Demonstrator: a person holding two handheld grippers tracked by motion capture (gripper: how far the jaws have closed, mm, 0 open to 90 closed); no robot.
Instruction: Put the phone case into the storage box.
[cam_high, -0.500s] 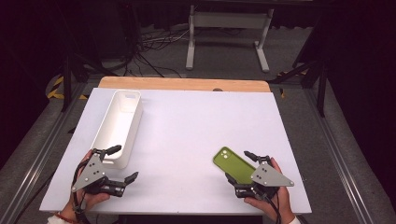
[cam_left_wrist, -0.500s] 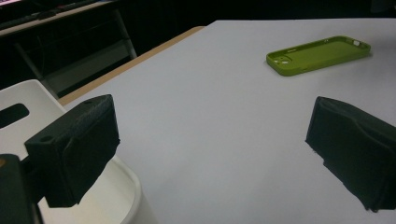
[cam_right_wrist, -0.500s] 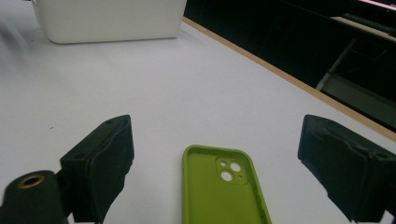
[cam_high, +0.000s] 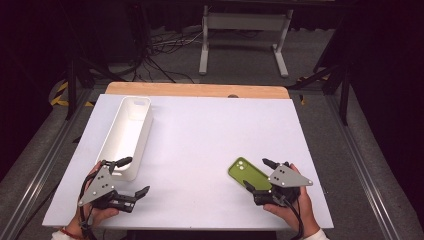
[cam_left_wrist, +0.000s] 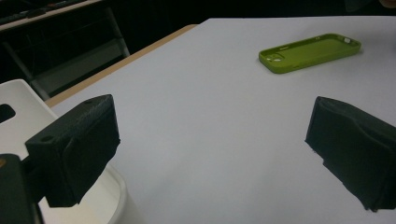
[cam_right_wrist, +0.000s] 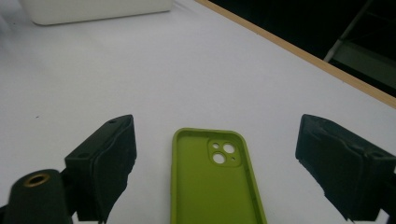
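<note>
A lime-green phone case (cam_high: 248, 172) lies hollow side up on the white table (cam_high: 210, 130), near the front right. My right gripper (cam_high: 256, 173) sits low over it, open, with the case's near end between its jaws and untouched. In the right gripper view the case (cam_right_wrist: 212, 186) lies between the two black jaws of that gripper (cam_right_wrist: 218, 136), camera cut-out pointing away. My left gripper (cam_high: 133, 176) rests open at the front left, holding nothing, beside the near end of a long white bin (cam_high: 126, 135). In the left gripper view the case (cam_left_wrist: 310, 51) lies far beyond the open left gripper (cam_left_wrist: 210, 135).
The bin runs from the front left toward the table's far edge, and its rim (cam_left_wrist: 114, 186) is just under my left jaw. A wooden strip (cam_high: 197, 90) borders the far side. Beyond it are a grey metal stand (cam_high: 242, 35) and cables on the floor.
</note>
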